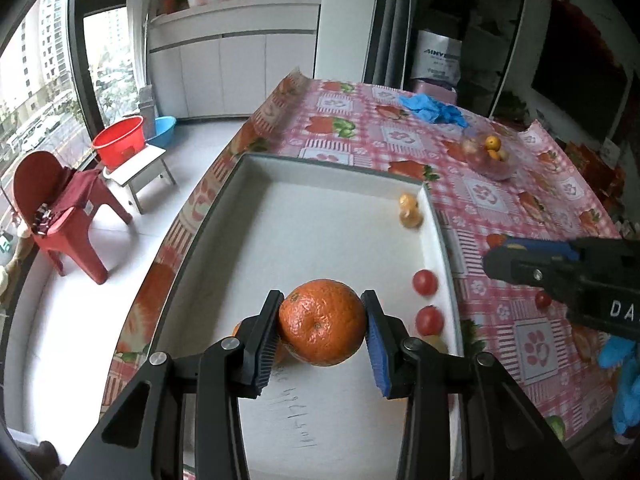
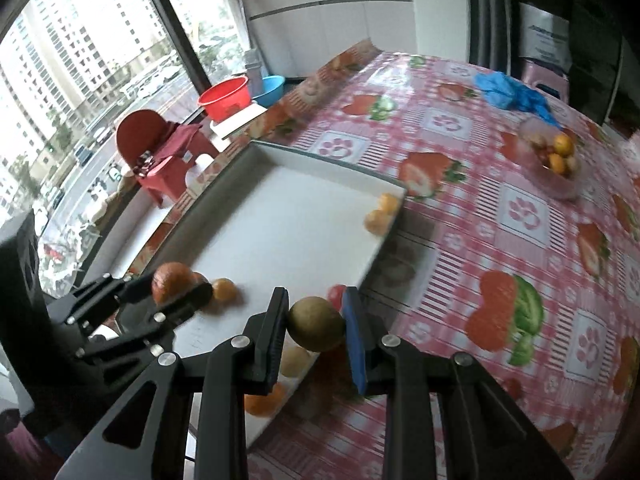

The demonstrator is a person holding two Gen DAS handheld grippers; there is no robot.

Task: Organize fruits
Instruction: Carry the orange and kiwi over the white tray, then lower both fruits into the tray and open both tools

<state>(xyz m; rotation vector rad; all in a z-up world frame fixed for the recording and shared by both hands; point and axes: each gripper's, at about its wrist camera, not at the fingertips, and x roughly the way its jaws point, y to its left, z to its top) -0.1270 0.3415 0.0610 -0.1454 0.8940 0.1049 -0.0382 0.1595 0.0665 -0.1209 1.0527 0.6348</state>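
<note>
Desk (image 1: 500,200): we note a pink checked cloth printed with strawberries and paw marks, covering the whole top. Room: tall windows onto apartment blocks, white cabinets with a sink at the back, a red chair (image 1: 60,216) and a red basin (image 1: 119,141) on a white stool by the glass.

Tray (image 1: 320,176): white, shallow, rectangular; we see its long axis running away from the left wrist camera toward the cabinets.

Left gripper (image 1: 323,322): clamped on a large orange (image 1: 322,322), held just above the near half of the tray. The orange is nearly round; its dimpled end faces the camera, so we cannot give a long axis.

Right gripper (image 2: 316,322): clamped on a greenish-brown fruit (image 2: 316,322), roundish, slightly wider than tall, held over the tray's right rim. We cannot tell which way its stem end points.

In the tray: two cherry tomatoes (image 1: 426,282) along the right wall, one beyond the other; two small yellow-orange fruits (image 1: 410,210) touching in the far right corner; another orange fruit (image 2: 224,289) near the left gripper; pale and orange fruits partly hidden under the right gripper.

On the cloth: a clear bowl (image 1: 490,160) with small oranges and other fruit, well apart from the tray; crumpled blue gloves (image 1: 434,108) at the far edge; one cherry tomato (image 1: 543,300) beside the right gripper's body.
</note>
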